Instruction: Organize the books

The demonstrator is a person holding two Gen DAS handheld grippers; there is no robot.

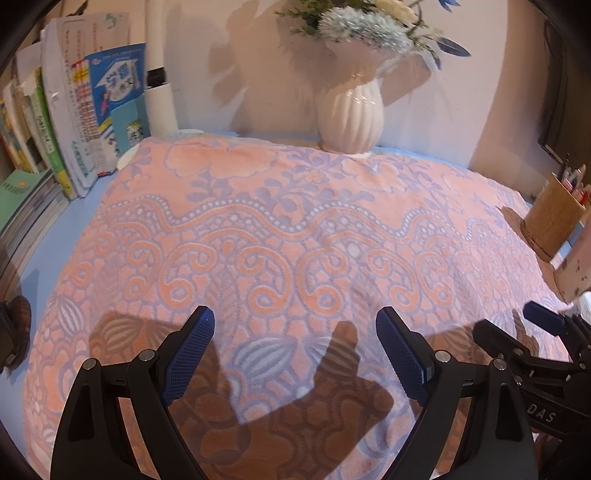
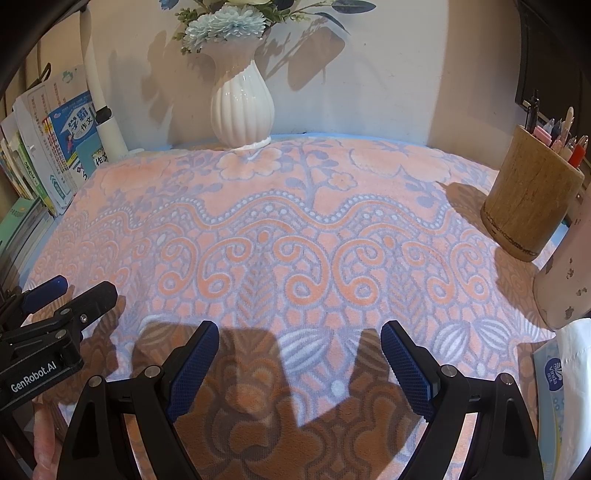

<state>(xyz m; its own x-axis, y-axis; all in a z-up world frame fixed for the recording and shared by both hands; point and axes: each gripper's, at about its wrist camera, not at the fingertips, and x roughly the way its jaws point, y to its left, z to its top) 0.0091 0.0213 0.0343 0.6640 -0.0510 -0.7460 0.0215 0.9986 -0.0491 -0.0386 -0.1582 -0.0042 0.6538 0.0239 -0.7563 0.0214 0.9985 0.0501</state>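
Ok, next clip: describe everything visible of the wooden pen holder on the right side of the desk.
The wooden pen holder is a round, light-brown cup that looks like rough, bark-like wood, with a dark stitched-looking line around its base. It stands upright near the right edge of the patterned pink and lilac cloth, resting partly on it and casting a shadow leftward. Several pens and pencils stick out of its top, some pink, red and dark. Neither pair of tongs touches it.

A pink and lilac patterned cloth (image 2: 295, 229) covers the worktop ahead of the claws. A white ribbed vase (image 2: 242, 110) of pale blue flowers (image 2: 225, 26) stands at the far edge against the wall. A wooden pen pot (image 2: 532, 199) sits far right, with a tissue pack (image 2: 554, 373) nearer.
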